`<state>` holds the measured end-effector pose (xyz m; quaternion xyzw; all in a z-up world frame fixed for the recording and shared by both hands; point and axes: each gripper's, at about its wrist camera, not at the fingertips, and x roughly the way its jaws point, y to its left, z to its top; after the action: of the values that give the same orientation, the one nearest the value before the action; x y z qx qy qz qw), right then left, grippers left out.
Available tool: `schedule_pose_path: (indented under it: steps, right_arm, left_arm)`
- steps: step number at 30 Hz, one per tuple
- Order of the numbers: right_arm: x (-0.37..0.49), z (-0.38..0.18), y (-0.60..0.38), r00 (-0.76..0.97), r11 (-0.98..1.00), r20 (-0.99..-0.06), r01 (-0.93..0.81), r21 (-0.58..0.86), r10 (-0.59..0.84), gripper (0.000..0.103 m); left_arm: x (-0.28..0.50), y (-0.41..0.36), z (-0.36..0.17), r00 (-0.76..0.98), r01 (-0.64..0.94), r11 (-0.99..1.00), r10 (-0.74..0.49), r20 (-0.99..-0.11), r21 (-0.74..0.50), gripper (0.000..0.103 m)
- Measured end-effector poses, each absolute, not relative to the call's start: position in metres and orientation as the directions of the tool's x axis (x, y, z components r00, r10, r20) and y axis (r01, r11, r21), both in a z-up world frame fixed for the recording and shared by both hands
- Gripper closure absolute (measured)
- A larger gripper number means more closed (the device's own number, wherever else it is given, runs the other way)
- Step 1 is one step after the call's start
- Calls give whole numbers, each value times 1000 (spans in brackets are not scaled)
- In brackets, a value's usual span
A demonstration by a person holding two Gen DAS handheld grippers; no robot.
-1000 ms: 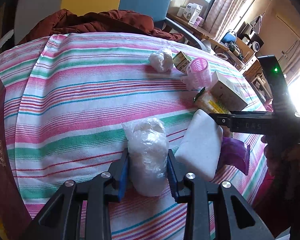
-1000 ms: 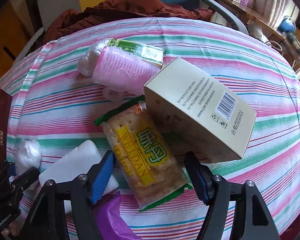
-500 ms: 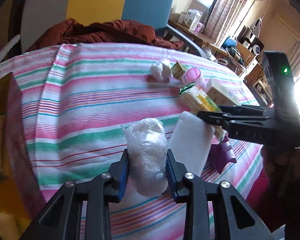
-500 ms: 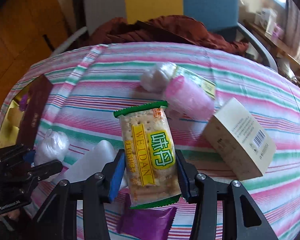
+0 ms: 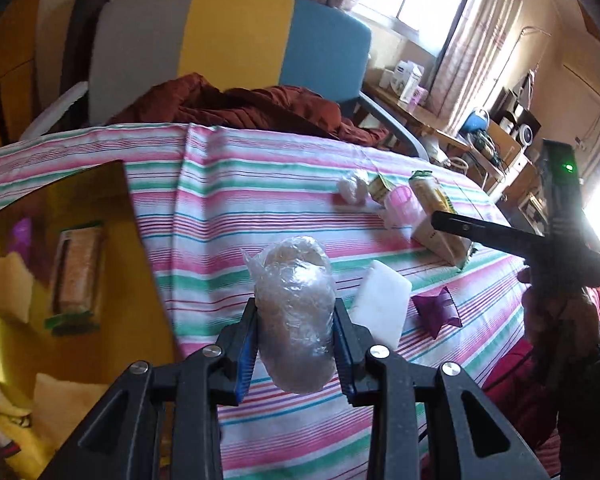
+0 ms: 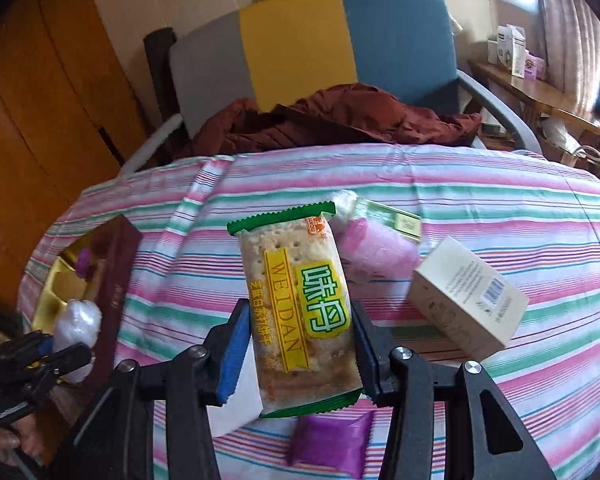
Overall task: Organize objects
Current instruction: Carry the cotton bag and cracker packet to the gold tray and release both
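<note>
My left gripper (image 5: 294, 314) is shut on a lump wrapped in clear plastic (image 5: 296, 280), held above the striped tablecloth (image 5: 220, 216). My right gripper (image 6: 300, 314) is shut on a green-edged yellow cracker packet (image 6: 296, 280) and holds it in the air. In the right wrist view the left gripper (image 6: 60, 354) and its wrapped lump (image 6: 78, 320) hang at the left, beside a maroon box with a gold inside (image 6: 116, 280). In the left wrist view that box (image 5: 140, 272) holds another cracker packet (image 5: 76, 276).
A white block (image 5: 380, 300), a purple packet (image 5: 436, 308), a beige carton (image 6: 466, 304), a pink cup (image 6: 376, 252), a green box (image 6: 392, 220) and a small wrapped lump (image 5: 354, 188) lie on the cloth. A chair with a red-brown garment (image 6: 340, 120) stands behind the table.
The right gripper closed on the cracker packet and lifted it off the cloth. The left gripper rose with its wrapped lump and swung left, bringing the gold box into view.
</note>
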<state>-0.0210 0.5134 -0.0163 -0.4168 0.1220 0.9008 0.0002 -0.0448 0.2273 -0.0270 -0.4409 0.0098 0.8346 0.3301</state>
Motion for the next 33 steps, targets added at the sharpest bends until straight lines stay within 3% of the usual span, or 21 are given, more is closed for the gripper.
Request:
schedule_pose_path:
  steps: [14, 26, 30, 33]
  right_arm:
    - [-51, -5, 359, -582, -930, -729, 164, 328, -360, 54]
    - [-74, -16, 260, -497, -906, -761, 288, 309, -417, 54]
    - [-89, -22, 244, -492, -906, -763, 274, 322, -420, 52]
    - [-93, -27, 236, -485, -903, -763, 265, 338, -428, 39]
  left_arm:
    - [-55, 124, -16, -507, -378, -875, 469, -723, -302, 70]
    - [-80, 35, -22, -610, -163, -955, 295, -735, -248, 68]
    - [-93, 18, -25, -623, -97, -973, 224, -749, -210, 54]
    - [-94, 8, -27, -627, -65, -979, 192, -755, -194, 48]
